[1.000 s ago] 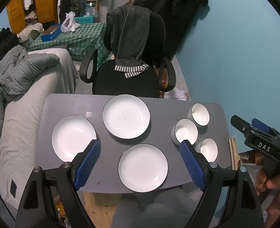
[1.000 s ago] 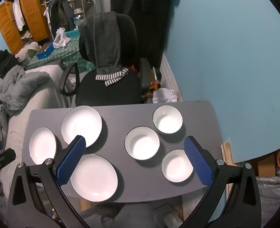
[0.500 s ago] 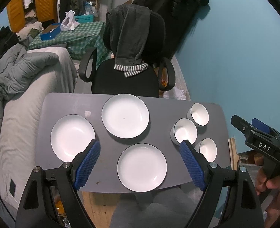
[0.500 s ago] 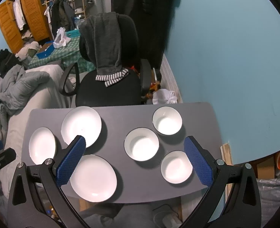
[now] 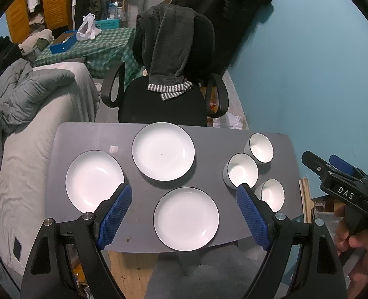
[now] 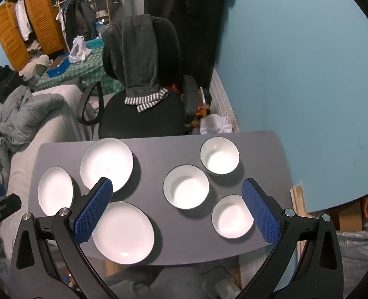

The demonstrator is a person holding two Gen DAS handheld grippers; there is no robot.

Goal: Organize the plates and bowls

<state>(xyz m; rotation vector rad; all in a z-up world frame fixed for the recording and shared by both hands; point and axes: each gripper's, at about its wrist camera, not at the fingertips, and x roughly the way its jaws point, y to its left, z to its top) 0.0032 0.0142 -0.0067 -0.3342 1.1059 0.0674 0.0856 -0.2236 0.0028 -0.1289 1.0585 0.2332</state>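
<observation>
Three white plates lie on the grey table (image 5: 209, 134): a left plate (image 5: 94, 180), a far plate (image 5: 163, 151) and a near plate (image 5: 186, 218). Three white bowls stand at the right: a far bowl (image 6: 219, 155), a middle bowl (image 6: 186, 186) and a near bowl (image 6: 232, 216). My left gripper (image 5: 184, 193) hovers open above the near plate, with nothing between its blue pads. My right gripper (image 6: 176, 186) hangs open high over the middle bowl, empty as well. It also appears at the right edge of the left wrist view, held by a hand (image 5: 356, 239).
A black office chair (image 5: 162, 104) draped with a dark garment stands just behind the table. A bed with grey bedding (image 5: 29, 114) runs along the left. The blue wall (image 5: 308, 74) is close on the right. A small white scrap (image 5: 113, 148) lies on the table.
Both views have shifted only slightly; the plates and bowls sit a touch lower in frame. Nothing on the table moved and both grippers stayed open.
</observation>
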